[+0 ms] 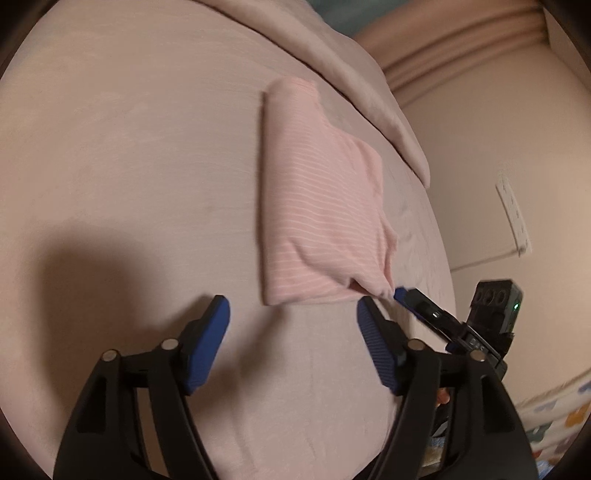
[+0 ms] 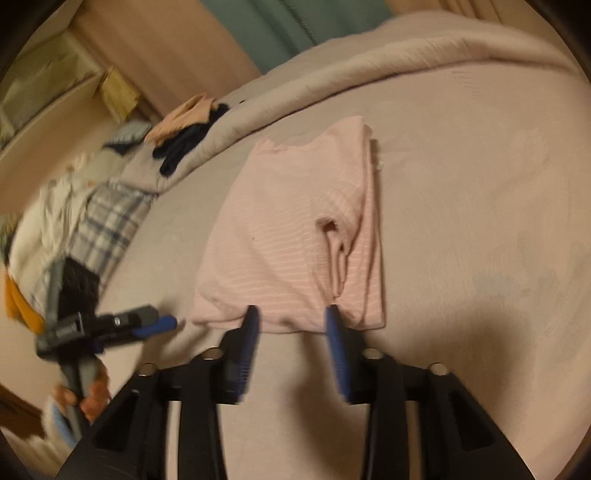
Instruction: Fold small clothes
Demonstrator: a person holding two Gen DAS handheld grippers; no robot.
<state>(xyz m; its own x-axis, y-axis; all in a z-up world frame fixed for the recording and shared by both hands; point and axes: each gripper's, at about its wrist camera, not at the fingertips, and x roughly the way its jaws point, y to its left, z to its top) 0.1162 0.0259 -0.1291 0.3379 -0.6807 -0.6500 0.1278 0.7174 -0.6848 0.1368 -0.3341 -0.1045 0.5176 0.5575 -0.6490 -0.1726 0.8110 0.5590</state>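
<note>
Pink striped garment [image 2: 295, 229] lies folded on our bedspread [image 2: 480, 221]. Our right gripper [image 2: 291, 317], jaws spread, meets its near hem at six o'clock, seemingly to grip; the left gripper [image 1: 291, 310] waits spread alongside.

a home bedroom: a wide bed [image 1: 129, 184] under a pale pink sheet, a thick duvet [image 2: 424, 55] pushed back along its far side, loose clothes [image 2: 92, 214] heaped at the edge, a wall socket [image 1: 513, 214] on the plain wall, teal curtain [image 2: 288, 22] behind.
</note>
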